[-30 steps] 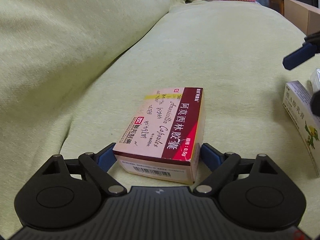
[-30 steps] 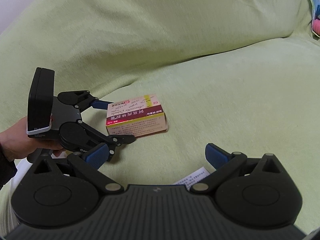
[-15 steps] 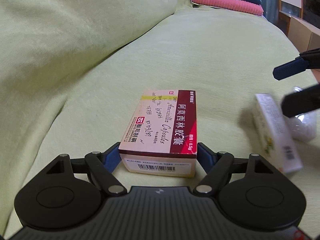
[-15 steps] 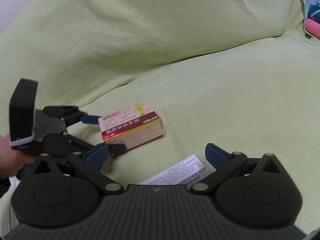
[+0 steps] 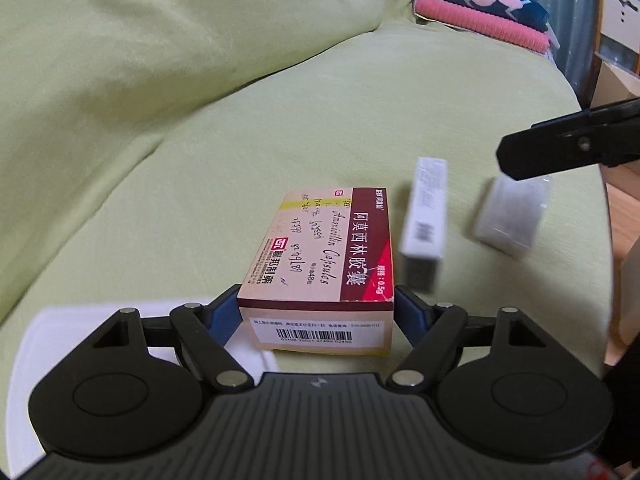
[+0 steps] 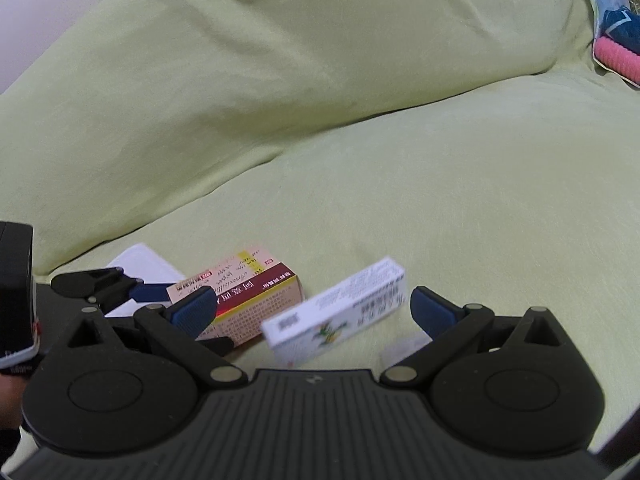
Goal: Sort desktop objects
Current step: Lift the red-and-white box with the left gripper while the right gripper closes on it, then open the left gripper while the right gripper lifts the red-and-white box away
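Left wrist view shows the left gripper point(image 5: 316, 308) with its blue-padded jaws clamped on the near end of an amoxicillin capsule box point(image 5: 324, 256), a pink and maroon carton with handwriting on its top face and a barcode on the end that faces the camera. The box lies lengthwise along the fingers, over a pale green sofa seat point(image 5: 280, 120). A white sheet point(image 5: 36, 344) lies flat on the seat under the gripper's left side. Just right of the capsule box a white ointment box point(image 5: 426, 216) stands tilted on its narrow edge, blurred by motion; it looks apart from the capsule box, though the blur makes contact hard to rule out. Further right lies a small grey-white packet point(image 5: 510, 216), too blurred to name, with a black finger of the right gripper above it. At the far end of the sofa sits a folded pink and navy textile point(image 5: 484, 12). Right wrist view shows the right gripper point(image 6: 308, 312) with its jaws spread wide, the ointment box point(image 6: 340, 312) lying slantwise between them with a yellow flower print on its side and touching neither blue pad. To the left, the left gripper point(image 6: 172, 300) grips the capsule box point(image 6: 244, 300), and the white sheet point(image 6: 140, 264) shows behind it against the sofa's back cushion point(image 6: 280, 60).
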Motion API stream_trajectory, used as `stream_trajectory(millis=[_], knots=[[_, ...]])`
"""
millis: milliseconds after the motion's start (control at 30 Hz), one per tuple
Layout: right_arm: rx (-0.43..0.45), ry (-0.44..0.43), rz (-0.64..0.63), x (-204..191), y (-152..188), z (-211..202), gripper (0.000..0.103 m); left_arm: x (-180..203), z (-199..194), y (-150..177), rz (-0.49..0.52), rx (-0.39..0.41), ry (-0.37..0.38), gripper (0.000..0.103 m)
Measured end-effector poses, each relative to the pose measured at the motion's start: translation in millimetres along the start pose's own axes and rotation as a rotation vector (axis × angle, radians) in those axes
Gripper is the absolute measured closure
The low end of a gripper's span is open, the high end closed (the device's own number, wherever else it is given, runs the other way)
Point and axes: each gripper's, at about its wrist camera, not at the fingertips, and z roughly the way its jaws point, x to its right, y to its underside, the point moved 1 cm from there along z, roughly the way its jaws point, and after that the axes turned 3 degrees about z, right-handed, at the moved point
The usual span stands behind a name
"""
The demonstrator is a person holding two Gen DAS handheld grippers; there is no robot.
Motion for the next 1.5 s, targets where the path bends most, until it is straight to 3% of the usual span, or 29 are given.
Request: stream_trajectory(millis=[133, 333, 600, 733, 900, 1067, 1267, 1500], knots=[[-0.032, -0.008, 0.038, -3, 16, -13, 0.001, 12, -16, 16, -0.060, -0.012, 0.023, 0.025], [-0.097, -0.066, 0.202, 3, 34, -14, 0.001, 6, -33, 40, -0.260, -0.006, 0.063, 0.027], [-0.183, -0.215, 0.424, 3, 60, 11, 0.004, -15, -43, 68, -0.540, 0.030, 0.206, 0.027], [-0.225, -0.249, 0.470, -5, 62, 25, 0.007, -20, -40, 75, -0.592, 0.027, 0.244, 0.027], [-0.272, -0.242, 0.460, -20, 60, 41, 0.020, -19, -36, 78, -0.602, 0.032, 0.258, 0.027], [-0.325, -0.226, 0.445, -31, 61, 57, 0.052, -17, -34, 79, -0.583, 0.028, 0.269, 0.026], [-0.360, -0.226, 0.374, -37, 47, 53, 0.059, -11, -42, 73, -0.442, 0.011, 0.254, 0.019], [-0.399, -0.154, 0.107, -62, 15, 36, 0.062, -1, -58, 69, -0.283, -0.003, 0.246, 0.019]])
